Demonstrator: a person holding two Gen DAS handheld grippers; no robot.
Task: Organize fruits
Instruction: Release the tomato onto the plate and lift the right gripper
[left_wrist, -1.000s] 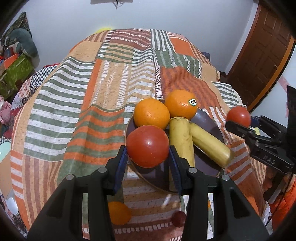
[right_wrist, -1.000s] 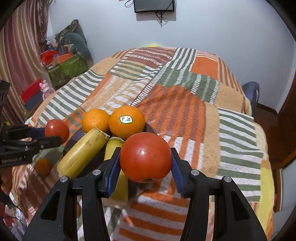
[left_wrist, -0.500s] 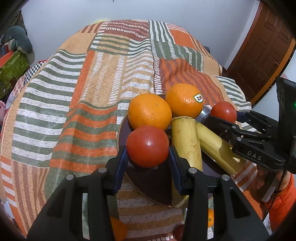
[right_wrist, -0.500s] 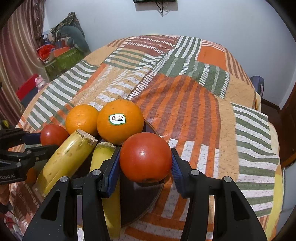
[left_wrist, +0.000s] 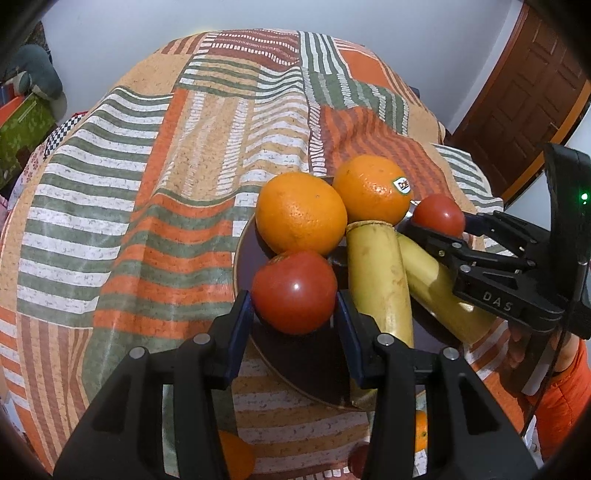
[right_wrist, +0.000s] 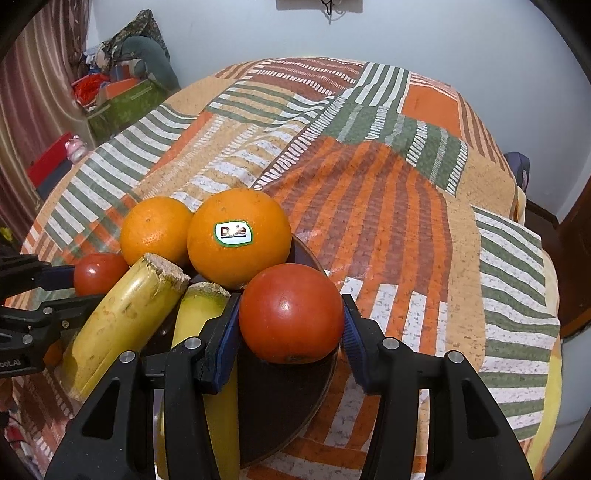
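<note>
Surface: bed under a striped patchwork bedspread (left_wrist: 155, 206), white wall behind. Dark round plate (right_wrist: 295, 398) holds two yellow bananas (left_wrist: 380, 280), stem ends cut flat, and two oranges (left_wrist: 301, 214), one stickered. Left claw (left_wrist: 293, 306) grips a red tomato (left_wrist: 293, 291) over the plate's left side; right claw (right_wrist: 291, 321) likewise clamps a second red tomato (right_wrist: 291, 317) over its right edge. Plate largely hidden by fruit. Small orange and red items below, cut off behind claw bodies, unidentifiable.
</note>
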